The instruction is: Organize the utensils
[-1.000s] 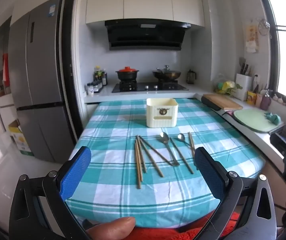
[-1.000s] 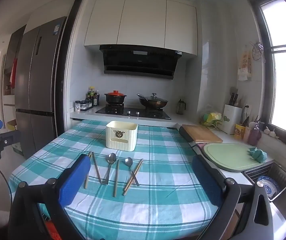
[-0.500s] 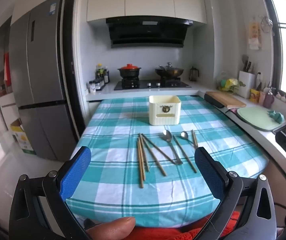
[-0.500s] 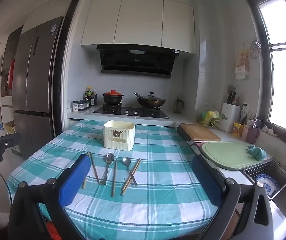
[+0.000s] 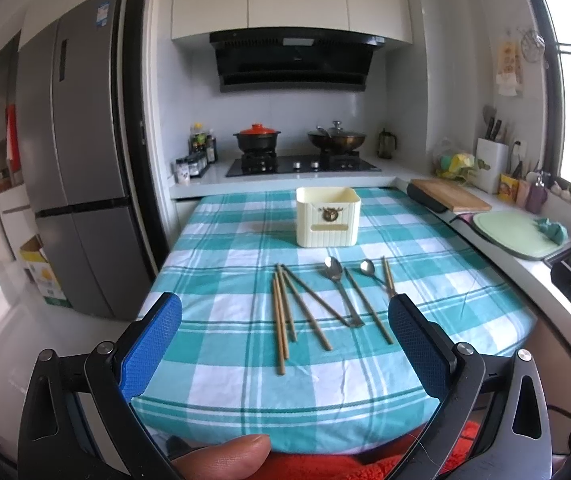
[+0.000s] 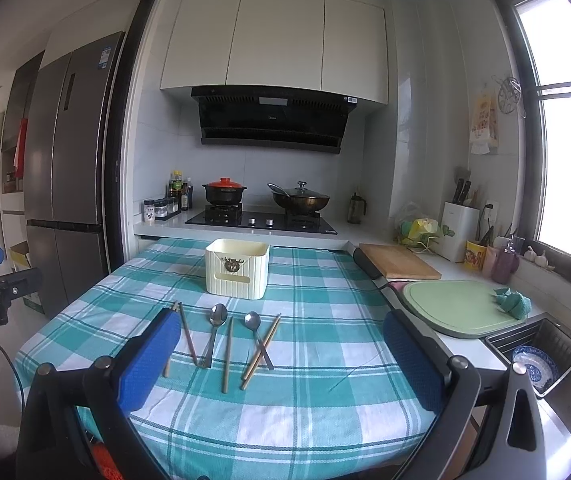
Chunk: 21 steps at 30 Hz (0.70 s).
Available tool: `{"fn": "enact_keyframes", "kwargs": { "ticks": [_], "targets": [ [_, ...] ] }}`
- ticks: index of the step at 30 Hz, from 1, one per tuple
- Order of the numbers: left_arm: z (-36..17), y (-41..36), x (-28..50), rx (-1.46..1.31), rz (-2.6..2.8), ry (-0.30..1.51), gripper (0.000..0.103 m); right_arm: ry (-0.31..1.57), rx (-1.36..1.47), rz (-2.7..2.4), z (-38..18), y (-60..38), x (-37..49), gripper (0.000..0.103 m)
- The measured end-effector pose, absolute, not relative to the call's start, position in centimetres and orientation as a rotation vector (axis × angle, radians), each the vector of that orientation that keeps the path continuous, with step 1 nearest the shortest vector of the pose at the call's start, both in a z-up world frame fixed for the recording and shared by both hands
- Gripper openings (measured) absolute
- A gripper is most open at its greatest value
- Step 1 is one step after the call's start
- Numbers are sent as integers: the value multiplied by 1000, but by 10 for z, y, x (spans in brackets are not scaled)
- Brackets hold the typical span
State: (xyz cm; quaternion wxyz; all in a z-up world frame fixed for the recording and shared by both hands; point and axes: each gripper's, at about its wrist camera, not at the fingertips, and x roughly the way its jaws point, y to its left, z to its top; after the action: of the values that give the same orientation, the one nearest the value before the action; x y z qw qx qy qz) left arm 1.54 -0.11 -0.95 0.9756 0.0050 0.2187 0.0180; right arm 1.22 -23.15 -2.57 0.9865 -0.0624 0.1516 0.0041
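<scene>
A cream utensil box (image 5: 328, 217) stands upright on the teal checked tablecloth (image 5: 225, 364); it also shows in the right wrist view (image 6: 237, 268). In front of it lie several wooden chopsticks (image 5: 280, 322) and two metal spoons, a larger one (image 5: 334, 270) and a smaller one (image 5: 368, 267). In the right wrist view the chopsticks (image 6: 227, 354) and spoons (image 6: 218, 316) lie in a loose row. My left gripper (image 5: 285, 344) is open and empty, held off the table's near edge. My right gripper (image 6: 281, 360) is open and empty, above the table's near right part.
A stove with a red-lidded pot (image 5: 256, 139) and a wok (image 5: 336, 139) stands behind the table. A counter on the right holds a wooden board (image 6: 399, 266), a green board (image 6: 457, 306) and a sink (image 6: 537, 356). A fridge (image 5: 73, 160) stands at the left.
Both grippers have shifted slightly; the left wrist view has come a little closer to the table. The utensils and the box have not moved. Both grippers stay open.
</scene>
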Motion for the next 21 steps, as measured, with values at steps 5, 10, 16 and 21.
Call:
{"fn": "enact_keyframes", "kwargs": {
  "ticks": [5, 10, 16, 21],
  "targets": [
    [-10, -3, 16, 14, 35, 446, 103, 307, -123, 7, -26, -232, 13, 103],
    [-10, -3, 17, 14, 35, 447, 103, 306, -125, 7, -27, -231, 12, 103],
    [-11, -3, 17, 16, 33, 450, 103, 309, -124, 5, -27, -231, 14, 103],
    [-11, -3, 18, 17, 33, 452, 103, 312, -122, 4, -28, -231, 14, 103]
  ]
}}
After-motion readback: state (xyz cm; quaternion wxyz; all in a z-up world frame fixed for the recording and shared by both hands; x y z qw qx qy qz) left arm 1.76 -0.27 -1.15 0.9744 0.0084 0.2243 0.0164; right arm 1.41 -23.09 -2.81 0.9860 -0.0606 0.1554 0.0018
